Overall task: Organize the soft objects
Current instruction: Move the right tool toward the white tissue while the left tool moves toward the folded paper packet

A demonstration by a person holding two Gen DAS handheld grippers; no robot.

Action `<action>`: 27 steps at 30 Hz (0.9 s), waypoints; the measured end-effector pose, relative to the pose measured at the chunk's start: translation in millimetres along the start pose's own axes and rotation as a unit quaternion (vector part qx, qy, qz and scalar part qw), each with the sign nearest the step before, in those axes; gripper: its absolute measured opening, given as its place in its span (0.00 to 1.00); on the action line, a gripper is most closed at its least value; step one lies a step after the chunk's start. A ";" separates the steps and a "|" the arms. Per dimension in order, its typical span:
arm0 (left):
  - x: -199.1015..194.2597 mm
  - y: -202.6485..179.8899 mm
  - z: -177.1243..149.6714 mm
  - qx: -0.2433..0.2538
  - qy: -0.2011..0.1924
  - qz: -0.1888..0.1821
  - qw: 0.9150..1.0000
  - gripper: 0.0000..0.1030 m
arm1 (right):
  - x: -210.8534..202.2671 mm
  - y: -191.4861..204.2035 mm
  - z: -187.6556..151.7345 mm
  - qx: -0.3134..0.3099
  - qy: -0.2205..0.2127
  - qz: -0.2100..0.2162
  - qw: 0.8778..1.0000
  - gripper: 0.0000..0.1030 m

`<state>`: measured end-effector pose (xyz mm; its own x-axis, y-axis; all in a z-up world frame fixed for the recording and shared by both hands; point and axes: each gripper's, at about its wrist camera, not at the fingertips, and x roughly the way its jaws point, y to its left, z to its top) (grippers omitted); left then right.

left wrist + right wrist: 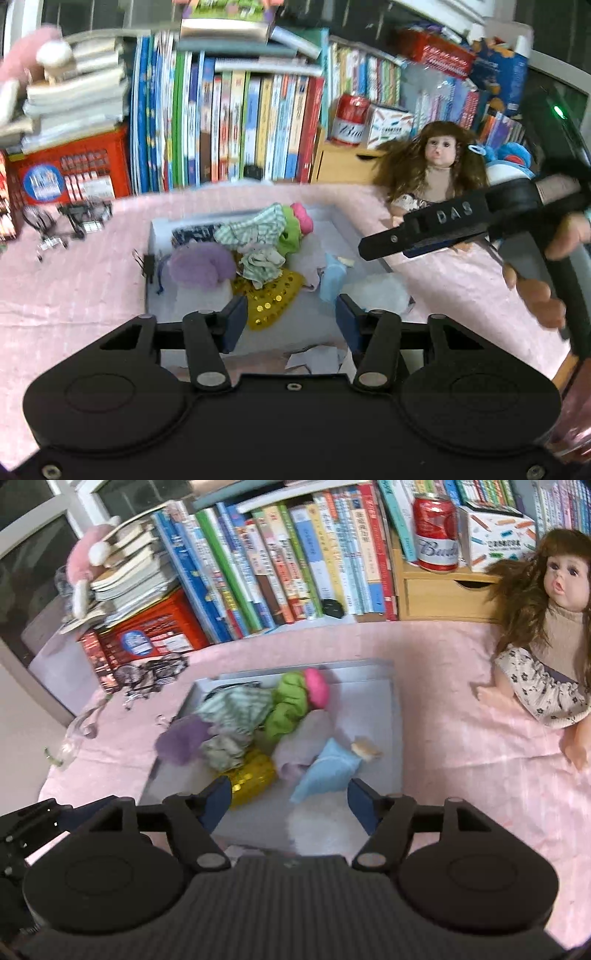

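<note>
Several soft bits are piled in a shallow grey tray (391, 716) on the pink-covered counter (461, 775), and going left to right in the right wrist view you get: a fuzzy purple puff (181, 740) at about 9 o'clock of the pile, a green-and-white striped cloth (236, 709) just beside it, a yellow sequinned piece (253, 777) down at 6 o'clock, a green scrunchie (290, 707) touching a pink scrunchie (317, 688) up at 12 o'clock, then a pale blue felt piece (325, 771) at 4 o'clock.

All of it looks featherlight and floppy, so nothing here should fight back. My guess is the puff squashes to nothing, so pinch it through the middle. The scrunchies are best taken across the bunched fabric ring. Sequins probably slide against the pads, so I'd grab that one by a fabric edge. The felt is a bit stiffer; take its free lower corner.

Left tool (291, 317) hangs over the near edge of the tray, spread wide, nothing between its pads. Right tool (290, 799) is likewise wide apart and empty, with the felt and the sequins showing between its fingers.

Over at 3 o'clock a doll (546, 635) sits on the counter, well apart from the tray, with books (280, 561) behind.
</note>
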<state>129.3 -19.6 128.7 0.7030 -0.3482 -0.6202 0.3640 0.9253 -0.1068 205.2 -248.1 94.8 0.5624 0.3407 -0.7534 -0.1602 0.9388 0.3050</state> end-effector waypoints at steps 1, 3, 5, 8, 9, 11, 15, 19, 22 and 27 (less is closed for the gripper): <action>-5.2 -2.6 -4.6 0.007 -0.006 0.004 1.000 0.42 | -2.4 3.5 -1.6 -0.005 -0.001 0.003 1.000 0.78; -16.4 -8.5 -16.3 0.025 -0.018 0.009 0.999 0.35 | -5.0 8.7 -4.6 -0.012 -0.001 0.008 1.000 0.79; -25.0 -16.8 -28.9 0.044 -0.025 0.011 0.999 0.32 | -6.4 13.2 -8.0 -0.018 0.001 0.011 1.000 0.79; -33.9 -30.6 -52.4 0.065 -0.033 0.011 0.997 0.24 | -6.1 16.7 -12.6 -0.020 0.006 0.014 1.000 0.79; -34.8 -34.9 -62.1 0.066 -0.031 0.009 0.997 0.22 | -5.8 17.4 -13.9 -0.020 0.008 0.015 1.000 0.79; -32.5 -39.9 -78.8 0.050 -0.029 0.007 0.998 0.21 | -5.6 18.2 -16.5 -0.020 0.011 0.016 1.000 0.79; -21.4 -47.5 -106.0 0.012 -0.042 0.016 0.999 0.22 | -5.1 16.7 -20.5 -0.014 0.016 0.021 1.000 0.79; -1.0 -42.7 -118.2 -0.053 -0.034 0.030 0.998 0.23 | -6.0 16.6 -24.3 -0.011 0.017 0.023 1.000 0.79; 7.0 -31.1 -124.7 -0.128 -0.047 0.045 0.990 0.24 | -6.9 16.9 -27.0 -0.013 0.017 0.026 0.999 0.80; 17.4 -20.3 -135.9 -0.242 -0.084 0.081 0.963 0.38 | -7.3 16.5 -28.3 -0.013 0.012 0.033 0.999 0.80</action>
<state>51.1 -23.9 14.5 0.8307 -0.1757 -0.5282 -0.0569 0.9171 -0.3945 175.5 -233.6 88.8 0.5298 0.4022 -0.7467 -0.2171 0.9154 0.3390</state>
